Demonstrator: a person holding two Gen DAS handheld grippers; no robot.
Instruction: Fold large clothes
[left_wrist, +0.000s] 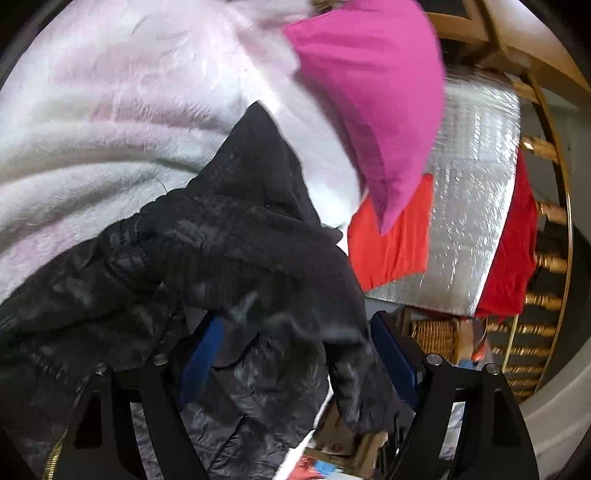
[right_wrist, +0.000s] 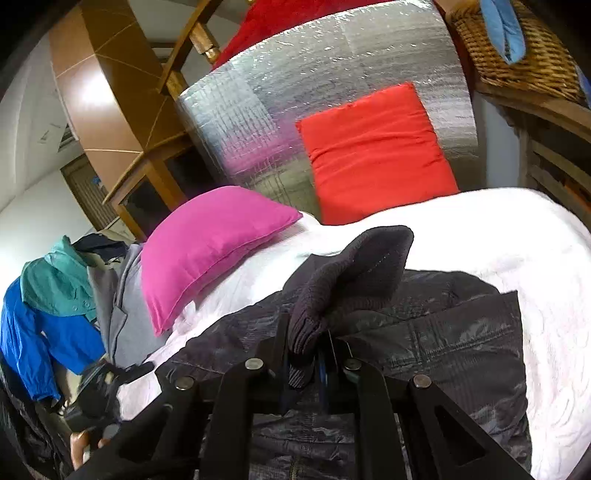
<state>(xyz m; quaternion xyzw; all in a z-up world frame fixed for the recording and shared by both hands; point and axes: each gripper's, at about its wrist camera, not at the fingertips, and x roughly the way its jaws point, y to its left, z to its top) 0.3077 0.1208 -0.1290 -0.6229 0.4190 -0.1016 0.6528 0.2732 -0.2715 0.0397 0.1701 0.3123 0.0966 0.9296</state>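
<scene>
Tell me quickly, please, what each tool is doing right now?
Left tool: open, the dark jacket draped between its fingers, not pinched.
Right tool: shut on the jacket's ribbed cuff.

The dark jacket (left_wrist: 236, 266) draped over the left gripper (left_wrist: 295, 354), hiding most of its blue pads. Motion blurred the magenta pillow (left_wrist: 373, 96). The right gripper (right_wrist: 317, 354) had its fingertips buried in the jacket's ribbed cuff (right_wrist: 347, 280). The wicker basket (right_wrist: 524, 59) was cut off at the picture's top edge.
</scene>
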